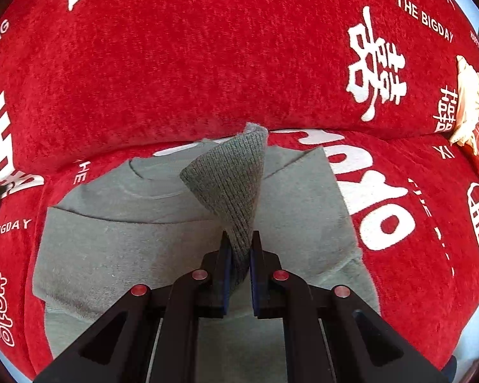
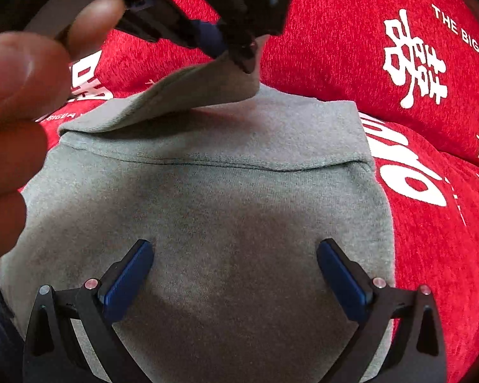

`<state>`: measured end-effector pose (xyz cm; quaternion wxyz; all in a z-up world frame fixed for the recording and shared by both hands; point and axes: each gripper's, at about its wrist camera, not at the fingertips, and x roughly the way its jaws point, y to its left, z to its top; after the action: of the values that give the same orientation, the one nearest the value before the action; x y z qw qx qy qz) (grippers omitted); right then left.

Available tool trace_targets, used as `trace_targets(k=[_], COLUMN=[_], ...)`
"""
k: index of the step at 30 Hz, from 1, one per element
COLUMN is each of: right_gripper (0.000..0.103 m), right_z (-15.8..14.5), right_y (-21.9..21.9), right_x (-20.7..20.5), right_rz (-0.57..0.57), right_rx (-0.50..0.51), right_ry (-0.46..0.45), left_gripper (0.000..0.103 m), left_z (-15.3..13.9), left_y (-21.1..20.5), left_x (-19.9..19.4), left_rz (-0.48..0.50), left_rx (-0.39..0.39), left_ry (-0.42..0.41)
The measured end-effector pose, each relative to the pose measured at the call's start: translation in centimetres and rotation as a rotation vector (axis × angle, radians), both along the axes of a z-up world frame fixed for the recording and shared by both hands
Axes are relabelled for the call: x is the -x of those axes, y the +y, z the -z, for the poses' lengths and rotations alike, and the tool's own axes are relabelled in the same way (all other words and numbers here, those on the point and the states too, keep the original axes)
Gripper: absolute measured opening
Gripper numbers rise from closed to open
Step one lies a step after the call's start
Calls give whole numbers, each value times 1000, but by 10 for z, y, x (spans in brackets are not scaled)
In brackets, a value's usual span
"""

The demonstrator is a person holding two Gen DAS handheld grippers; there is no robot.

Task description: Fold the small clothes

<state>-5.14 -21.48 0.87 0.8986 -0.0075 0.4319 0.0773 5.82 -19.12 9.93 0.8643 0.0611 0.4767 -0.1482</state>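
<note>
A small grey sweatshirt (image 1: 118,242) lies flat on a red sofa seat; it also shows in the right wrist view (image 2: 239,198). My left gripper (image 1: 239,255) is shut on the ribbed grey cuff (image 1: 236,185) of a sleeve and holds it lifted above the body of the garment. In the right wrist view the left gripper (image 2: 230,48) appears at the top, pinching the raised sleeve (image 2: 188,95). My right gripper (image 2: 236,255) is open and empty, its blue pads (image 2: 127,277) just above the sweatshirt's lower body.
The red sofa cover (image 1: 207,63) with white lettering forms the seat and backrest behind. A cream cloth and a patterned cushion (image 1: 472,102) lie at the far right. The person's hand (image 2: 19,111) fills the left of the right wrist view.
</note>
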Motion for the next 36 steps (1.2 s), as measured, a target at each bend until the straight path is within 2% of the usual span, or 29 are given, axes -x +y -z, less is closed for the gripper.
trace_targets(k=[10,14,20,27,36], right_gripper=[102,102,103,103,103], right_z=[-1,-1,1,1,2], right_y=[-5,-7,-5,-2,-4], right_x=[3,6,6,10,9], right_rz=[8,5,2,4,2], right_rx=[-27,-31,-12,-8,-8], right_ry=[-2,-7,-15,-25,-33], left_gripper=[11,11,11,11,11], left_z=[1,10,22,30,30], left_y=[-18,-21,-22,-19,-21], left_x=[4,1,-3,-11,-9], left_rz=[69,76,86,108,113], left_rx=[-11,-10,25,116,101], left_ry=[4,32,78,120,103])
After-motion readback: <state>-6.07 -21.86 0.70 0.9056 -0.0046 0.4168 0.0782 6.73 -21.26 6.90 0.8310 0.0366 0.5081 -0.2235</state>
